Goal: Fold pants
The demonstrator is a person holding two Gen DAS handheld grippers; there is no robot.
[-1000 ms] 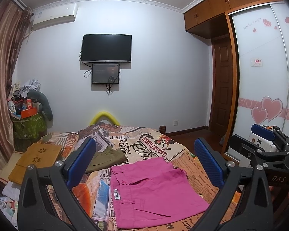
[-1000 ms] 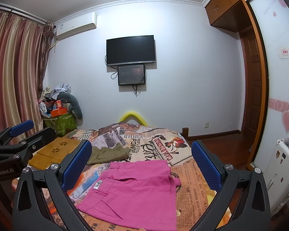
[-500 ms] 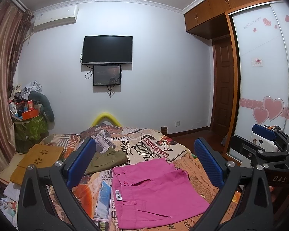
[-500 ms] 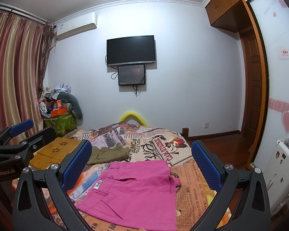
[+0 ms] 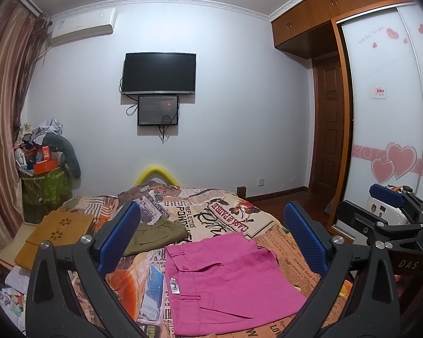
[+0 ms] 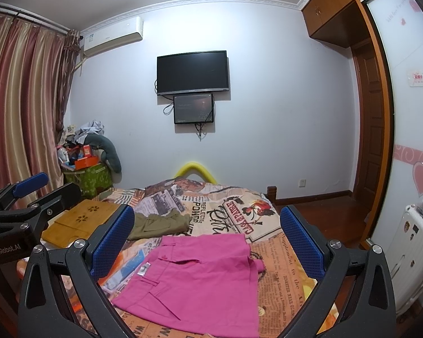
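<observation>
**Two open grippers, one pink garment below and between them**

Both tools hang above the bed with nothing in them. Our left gripper point(image 5: 211, 242) has its blue pads spread wide, and our right gripper point(image 6: 207, 242) stands just as wide; neither touches cloth.

The pink pants point(image 5: 225, 278) lie flat on the newspaper-print bedspread point(image 5: 220, 217), on its near part, already doubled into a compact block. In the left wrist view the waistband, with its white tag point(image 5: 174, 285), runs along the block's left edge from near to far, and the leg ends point right. So the long axis seems to run left to right across the bed, though the shape is close to square and we would not press that.

The pink pants point(image 6: 200, 278) sit lower centre in the right wrist view too, between the open fingers and below them. The left tool looks out over the waistband side, the right over the leg-end side; we judge each nearer to its own edge, with no clear winner overall.

A pair of olive pants point(image 5: 155, 233) lies farther off on the left, just apart from the pink block, with a wooden lap tray point(image 5: 59, 231) further left.

Any next fold, we think, calls for both tools to drop straight down and forward onto opposite edges.
</observation>
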